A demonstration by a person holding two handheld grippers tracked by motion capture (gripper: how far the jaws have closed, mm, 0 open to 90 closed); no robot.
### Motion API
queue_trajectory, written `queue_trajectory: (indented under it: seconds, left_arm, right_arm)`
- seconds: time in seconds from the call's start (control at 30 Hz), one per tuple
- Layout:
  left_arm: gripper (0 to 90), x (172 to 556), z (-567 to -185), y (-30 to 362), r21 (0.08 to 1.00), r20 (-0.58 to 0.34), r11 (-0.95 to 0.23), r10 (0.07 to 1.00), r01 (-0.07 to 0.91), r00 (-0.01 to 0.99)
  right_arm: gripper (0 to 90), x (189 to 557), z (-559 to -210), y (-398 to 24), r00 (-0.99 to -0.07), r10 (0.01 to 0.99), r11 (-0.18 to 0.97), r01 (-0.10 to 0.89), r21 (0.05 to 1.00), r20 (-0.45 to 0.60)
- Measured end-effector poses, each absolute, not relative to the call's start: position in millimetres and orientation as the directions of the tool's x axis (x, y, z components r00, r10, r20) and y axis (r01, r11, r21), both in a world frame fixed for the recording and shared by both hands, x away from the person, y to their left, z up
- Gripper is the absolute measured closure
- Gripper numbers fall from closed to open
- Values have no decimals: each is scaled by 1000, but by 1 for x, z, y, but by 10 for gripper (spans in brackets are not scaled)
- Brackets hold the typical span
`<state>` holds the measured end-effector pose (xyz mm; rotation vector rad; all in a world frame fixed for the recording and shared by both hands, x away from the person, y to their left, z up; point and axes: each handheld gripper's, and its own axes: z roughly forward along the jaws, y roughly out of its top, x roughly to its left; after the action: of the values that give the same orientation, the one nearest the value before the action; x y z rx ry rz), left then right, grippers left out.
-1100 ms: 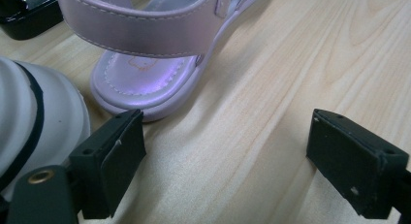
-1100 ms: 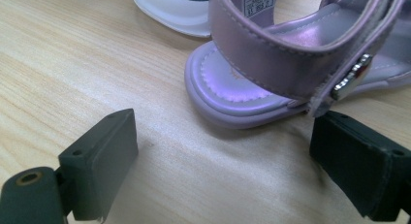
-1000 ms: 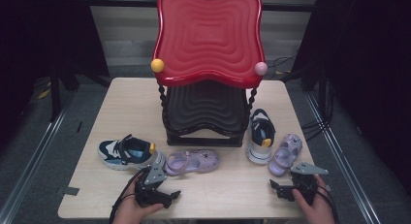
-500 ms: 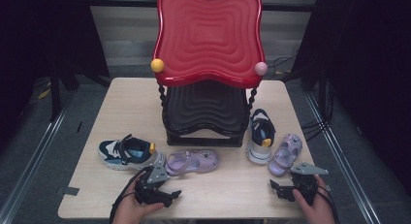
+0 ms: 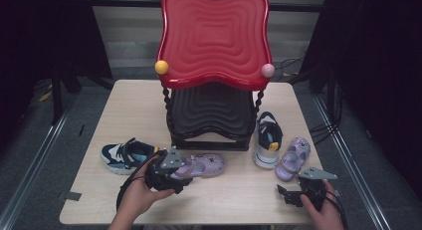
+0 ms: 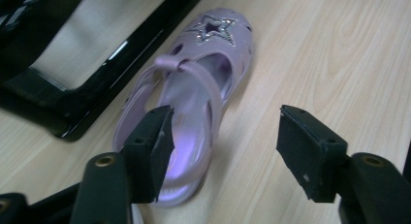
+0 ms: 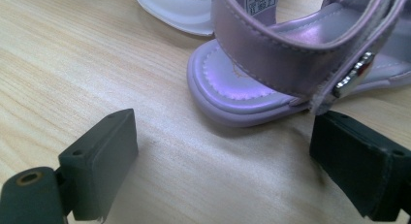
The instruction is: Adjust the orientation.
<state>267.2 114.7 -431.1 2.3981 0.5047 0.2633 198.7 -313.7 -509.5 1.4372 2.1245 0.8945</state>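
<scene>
A lilac sandal with a star on its toe (image 5: 201, 165) (image 6: 194, 93) lies on the table in front of the rack. My left gripper (image 5: 180, 175) (image 6: 223, 146) hovers at its heel end. One pad hangs over the insole and the other over bare wood beside the shoe, so the sandal's side wall sits between them, untouched. These jaws have just been closing. A second lilac sandal (image 5: 293, 158) (image 7: 291, 64) lies at the right. My right gripper (image 5: 287, 195) (image 7: 223, 170) rests open just short of its heel, nothing between the pads.
A two-tier rack stands mid-table, with a red top shelf (image 5: 214, 38) and a black lower shelf (image 5: 211, 115). A navy sneaker (image 5: 127, 155) lies left of the first sandal. Another navy and white sneaker (image 5: 267, 138) (image 7: 174, 10) sits beside the second sandal.
My left gripper has risen and moved in over the first sandal's heel, with its jaws narrower than before. The right gripper and all the shoes are where they were.
</scene>
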Motion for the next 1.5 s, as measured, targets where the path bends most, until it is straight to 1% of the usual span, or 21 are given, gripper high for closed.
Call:
queue_trajectory:
  seconds: [0.1,0.23,0.27,0.3,0.37,0.43,0.47,0.57,0.77,0.87,0.93,1.03,1.17,1.3,1.33,1.37,1.5]
  left_arm:
    - [443,276,-439,105,601,91,-749,411,280,907]
    - [551,282,-449,100,550,108,-790,390,272,914]
    - [618,283,-450,99,537,108,-800,380,268,918]
    - [653,284,-452,98,530,120,-803,389,272,914]
    - [753,286,-453,97,520,83,-803,386,290,919]
    - [799,287,-452,96,510,93,-813,377,281,921]
    - [815,286,-450,93,496,77,-816,380,295,922]
    - [846,283,-447,87,497,53,-813,379,305,924]
    - [856,276,-442,77,501,24,-792,416,349,909]
    - [851,268,-440,69,518,-29,-758,448,397,894]
    - [842,265,-440,67,511,-30,-761,449,400,893]
    - [827,261,-442,64,520,-56,-739,471,428,880]
    - [802,257,-446,62,505,-43,-762,446,405,894]
    - [740,255,-445,63,528,-49,-744,453,408,890]
    - [740,256,-444,64,532,-51,-742,452,408,890]
    - [712,256,-442,66,543,-54,-731,462,414,885]
    - [693,257,-439,72,551,-55,-726,461,412,886]
  right_arm:
    - [95,198,-509,-313,-376,926,256,655,711,13]
    - [95,198,-509,-314,-380,925,259,654,711,13]
    - [95,198,-509,-314,-379,925,258,654,711,14]
    - [95,198,-509,-314,-379,925,259,653,711,12]
    - [95,198,-509,-314,-380,925,259,654,711,12]
    - [95,198,-509,-314,-379,925,259,654,711,12]
    - [95,198,-509,-314,-381,925,259,654,711,13]
    - [95,198,-509,-314,-380,925,259,654,711,13]
    - [95,198,-509,-314,-380,925,259,653,711,12]
    - [95,198,-509,-314,-379,925,258,655,711,14]
    - [95,198,-509,-314,-380,925,259,654,711,13]
    - [95,198,-509,-314,-381,925,259,654,711,13]
    - [95,198,-509,-314,-381,925,261,653,711,11]
    - [95,198,-509,-314,-378,926,257,654,711,13]
    - [95,198,-509,-314,-378,926,257,655,711,13]
    - [95,198,-509,-314,-379,925,258,654,711,12]
    - [95,198,-509,-314,-379,925,259,654,711,12]
